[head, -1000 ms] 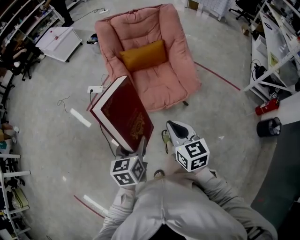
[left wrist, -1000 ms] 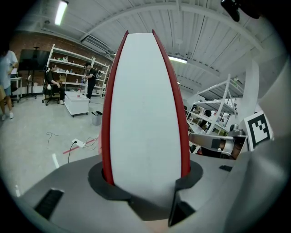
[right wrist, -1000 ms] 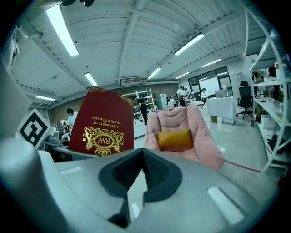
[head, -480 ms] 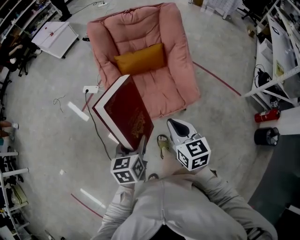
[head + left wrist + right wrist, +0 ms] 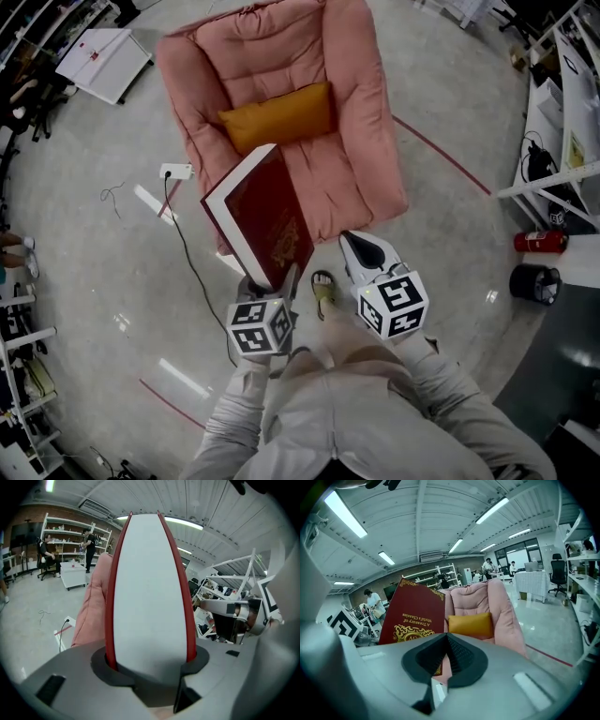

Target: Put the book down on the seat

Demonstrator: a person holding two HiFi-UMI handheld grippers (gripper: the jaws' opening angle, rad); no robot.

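Observation:
A thick dark-red book [image 5: 267, 220] with gold lettering stands upright on its lower edge in my left gripper [image 5: 277, 281], which is shut on it. In the left gripper view its white page edge [image 5: 149, 588] fills the gap between the jaws. The book hangs over the front left corner of a pink padded armchair [image 5: 352, 141], whose seat holds an orange cushion [image 5: 278, 116]. My right gripper [image 5: 356, 248] is shut on nothing, just right of the book and short of the chair's front edge. In the right gripper view I see the book's cover [image 5: 412, 613], the armchair [image 5: 501, 606] and the cushion [image 5: 470, 624].
A white power strip [image 5: 175, 172] with a black cable lies on the floor left of the chair. A white cabinet [image 5: 103, 61] stands far left. At the right are shelving [image 5: 562, 112], a red fire extinguisher [image 5: 541, 241] and a black bin [image 5: 532, 279]. A sandalled foot [image 5: 323, 291] shows below.
The armchair has come nearer and lower in the head view. The book, still gripped, now overlaps the chair's front left corner. The right gripper has kept its place beside it.

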